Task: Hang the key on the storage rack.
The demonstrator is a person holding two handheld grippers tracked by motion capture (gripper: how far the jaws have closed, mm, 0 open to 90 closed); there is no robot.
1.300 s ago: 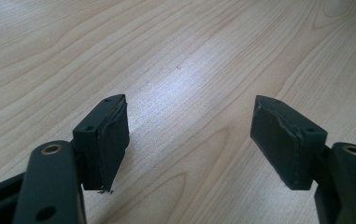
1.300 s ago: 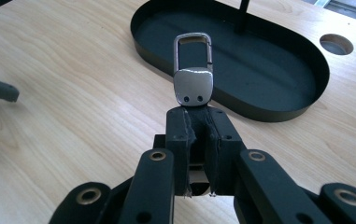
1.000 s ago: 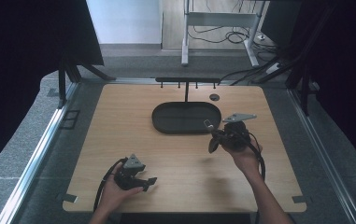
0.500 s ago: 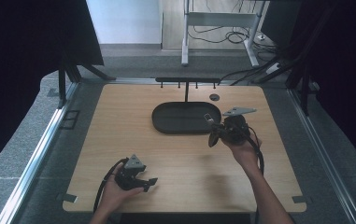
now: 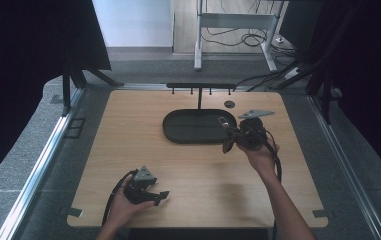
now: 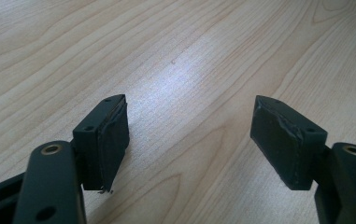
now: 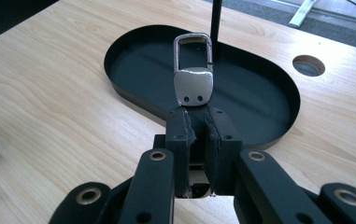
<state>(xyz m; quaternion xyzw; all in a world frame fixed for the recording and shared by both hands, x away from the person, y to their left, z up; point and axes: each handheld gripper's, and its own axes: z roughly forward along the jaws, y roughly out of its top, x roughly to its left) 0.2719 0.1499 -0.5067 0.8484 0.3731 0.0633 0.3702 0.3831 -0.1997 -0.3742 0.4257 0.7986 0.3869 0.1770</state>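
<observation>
A metal clip (image 7: 193, 70), silver, with a rectangular spring loop above a flat plate bearing two small rivets, is held upright in the right gripper (image 7: 198, 122). The jaws are closed tight on its lower end, so that the loop stands clear above them. The grip at the base is judged deliberate: the open loop is left free for hooking. What hangs below the plate is hidden between the pads; a strap or fob is possible, but it cannot be told.

The clip is carried just over the near rim of the black oval tray (image 7: 278, 81). A thin black post (image 7: 215, 25) rises from the tray behind it, and in the high view a bar with small pegs (image 5: 200, 86) is seen topping that post. The bar is taken as a likely hanging place.

A round hole (image 7: 309, 65) is noted in the table (image 5: 128, 130) beside the tray.

The left gripper (image 6: 189, 135) is held low near the front edge, jaws wide apart, nothing between them, bare wood beneath. It appears parked out of the way.
</observation>
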